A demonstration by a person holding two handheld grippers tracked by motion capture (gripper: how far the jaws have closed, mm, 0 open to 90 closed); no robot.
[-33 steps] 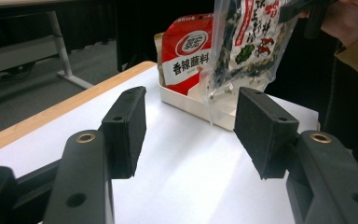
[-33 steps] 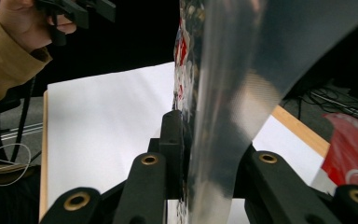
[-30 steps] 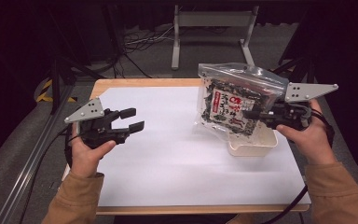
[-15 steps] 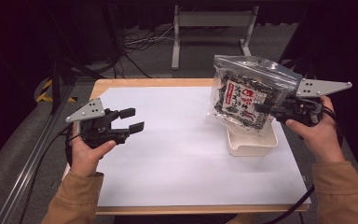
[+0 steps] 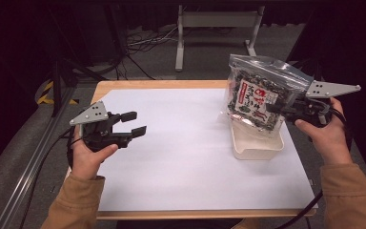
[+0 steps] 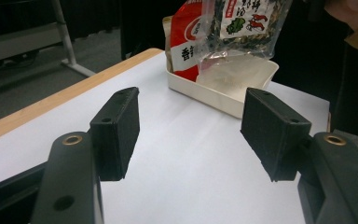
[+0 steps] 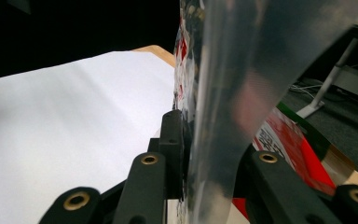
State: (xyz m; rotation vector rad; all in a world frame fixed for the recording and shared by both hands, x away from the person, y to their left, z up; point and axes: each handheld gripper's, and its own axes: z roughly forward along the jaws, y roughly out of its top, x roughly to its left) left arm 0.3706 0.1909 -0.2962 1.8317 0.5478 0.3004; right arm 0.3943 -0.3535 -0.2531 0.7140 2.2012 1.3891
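My right gripper is shut on a clear bag of dark dried food with a red and white label and holds it upright above a white tray at the table's right. In the right gripper view the jaws pinch the bag's film, and a red packet lies below. My left gripper hovers over the table's left side; its jaws have just been opening and nothing is between them. From the left gripper view, the tray, a red packet in it and the hanging bag lie ahead.
A white sheet covers most of the wooden table. On the floor beyond the far edge stand a metal frame and loose cables. A rail runs along the floor at the left.
The right gripper has carried the bag to the right, and it now hangs over the tray. The left hand has stayed in place while its jaws spread a little wider.
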